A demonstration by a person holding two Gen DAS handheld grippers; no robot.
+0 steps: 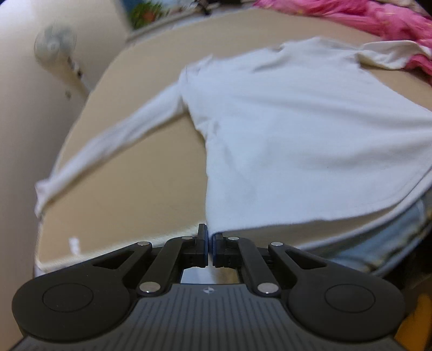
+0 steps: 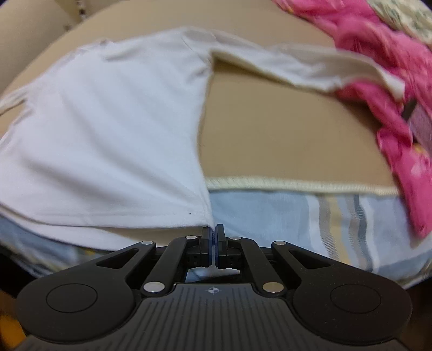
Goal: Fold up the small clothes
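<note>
A white long-sleeved shirt (image 1: 297, 129) lies spread on a tan mat (image 1: 129, 189), sleeves out to both sides. My left gripper (image 1: 210, 237) is shut on the shirt's near left hem corner. In the right wrist view the same shirt (image 2: 108, 140) fills the left half, and my right gripper (image 2: 213, 235) is shut on its near right hem corner. The hem between the two corners is raised slightly off the surface. The right sleeve (image 2: 310, 67) reaches toward the pink cloth.
A pile of pink clothing (image 2: 383, 81) lies along the far right of the mat, also in the left wrist view (image 1: 378, 21). A light-blue striped sheet (image 2: 310, 216) lies under the mat's near edge. A fan (image 1: 54, 46) stands at the left by the wall.
</note>
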